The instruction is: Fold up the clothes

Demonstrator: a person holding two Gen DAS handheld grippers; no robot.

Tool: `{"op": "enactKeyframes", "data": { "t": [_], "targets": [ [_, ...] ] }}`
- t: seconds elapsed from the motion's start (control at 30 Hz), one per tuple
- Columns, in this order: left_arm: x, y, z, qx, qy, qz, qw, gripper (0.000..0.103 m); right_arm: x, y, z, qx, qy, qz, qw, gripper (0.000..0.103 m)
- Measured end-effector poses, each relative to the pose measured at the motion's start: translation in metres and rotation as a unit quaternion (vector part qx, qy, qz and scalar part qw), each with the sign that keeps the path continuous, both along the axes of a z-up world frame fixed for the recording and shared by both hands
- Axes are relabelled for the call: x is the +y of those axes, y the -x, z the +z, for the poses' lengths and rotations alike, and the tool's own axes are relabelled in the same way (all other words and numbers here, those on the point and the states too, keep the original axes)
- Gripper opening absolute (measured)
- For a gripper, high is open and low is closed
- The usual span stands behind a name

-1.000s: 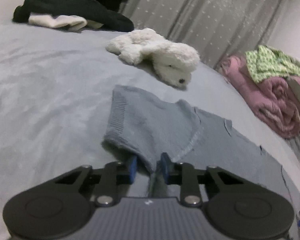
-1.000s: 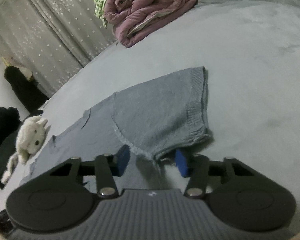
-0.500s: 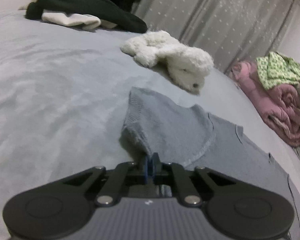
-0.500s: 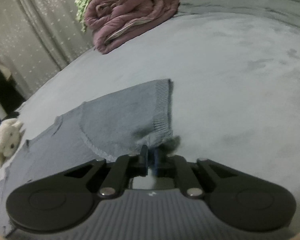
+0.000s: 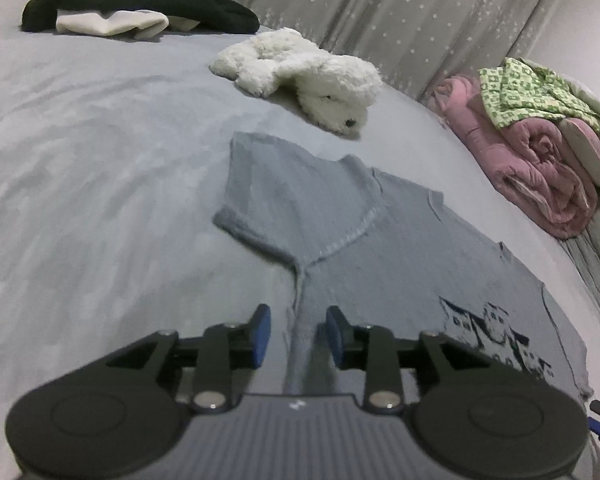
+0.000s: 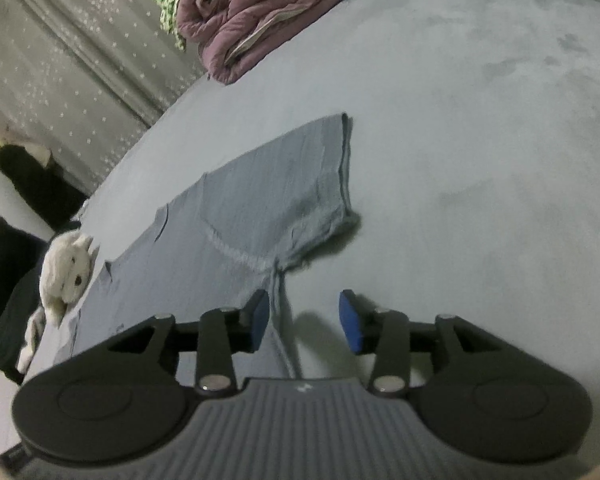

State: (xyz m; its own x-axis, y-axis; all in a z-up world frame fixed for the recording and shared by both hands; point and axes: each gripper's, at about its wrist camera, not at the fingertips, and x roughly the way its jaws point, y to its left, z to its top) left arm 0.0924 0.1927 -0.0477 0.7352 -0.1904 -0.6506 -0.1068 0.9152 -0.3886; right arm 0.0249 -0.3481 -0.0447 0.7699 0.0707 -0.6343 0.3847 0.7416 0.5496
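Observation:
A grey-blue short-sleeved T-shirt (image 5: 384, 248) lies flat on the grey bed, with a dark print near its hem. My left gripper (image 5: 298, 334) is open just below the left sleeve's armpit, with the shirt's side edge running between its jaws. In the right wrist view the same shirt (image 6: 256, 208) lies spread out. My right gripper (image 6: 304, 320) is open just below the right sleeve's armpit, and the shirt's side edge passes by its left pad. Neither gripper holds cloth.
A white plush toy (image 5: 308, 76) lies beyond the shirt, and it also shows in the right wrist view (image 6: 66, 276). A pink rolled quilt (image 5: 540, 168) with a green patterned cloth sits by the curtain. Dark clothes (image 5: 140, 0) are piled at the far left.
Both grippers were shut on the sleeve edges half a second ago. Now both are open, the sleeves lie flat, and both grippers have drawn back along the shirt's sides.

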Motion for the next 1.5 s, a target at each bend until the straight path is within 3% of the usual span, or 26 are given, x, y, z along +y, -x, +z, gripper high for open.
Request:
{"op": "enactKeyframes", "data": {
  "t": [0.2, 0.43, 0.67, 0.8, 0.93, 1.13, 1.3, 1.5],
  "targets": [
    [-0.005, 0.018, 0.004, 0.024, 0.026, 0.008, 0.9993, 0.041, 0.006, 0.009, 0.003, 0.026, -0.013, 0.002, 1.0, 0.045],
    [-0.02, 0.044, 0.013, 0.047, -0.005, 0.004, 0.9989, 0.044, -0.003, 0.042, 0.005, 0.05, -0.088, -0.016, 0.995, 0.045],
    [-0.042, 0.068, 0.025, 0.034, -0.03, -0.023, 0.9987, 0.065, -0.013, 0.073, -0.015, 0.001, -0.185, -0.071, 0.98, 0.049],
    [-0.058, 0.068, 0.023, 0.018, -0.042, -0.037, 0.9982, 0.068, -0.016, 0.074, -0.017, -0.018, -0.22, -0.1, 0.97, 0.055],
    [-0.074, 0.061, 0.023, -0.003, -0.049, -0.049, 0.9976, 0.069, -0.013, 0.06, -0.012, -0.024, -0.189, -0.109, 0.976, 0.055],
    [-0.096, 0.05, 0.019, -0.028, -0.032, -0.064, 0.9971, 0.07, -0.018, 0.029, -0.019, -0.039, -0.198, -0.142, 0.969, 0.055],
    [-0.111, 0.041, 0.013, -0.032, -0.06, -0.087, 0.9939, 0.072, -0.026, 0.002, -0.025, -0.066, -0.197, -0.168, 0.964, 0.055],
    [-0.114, 0.031, 0.01, -0.026, -0.063, -0.098, 0.9929, 0.074, -0.024, -0.03, -0.024, -0.078, -0.15, -0.17, 0.971, 0.054]
  ]
}}
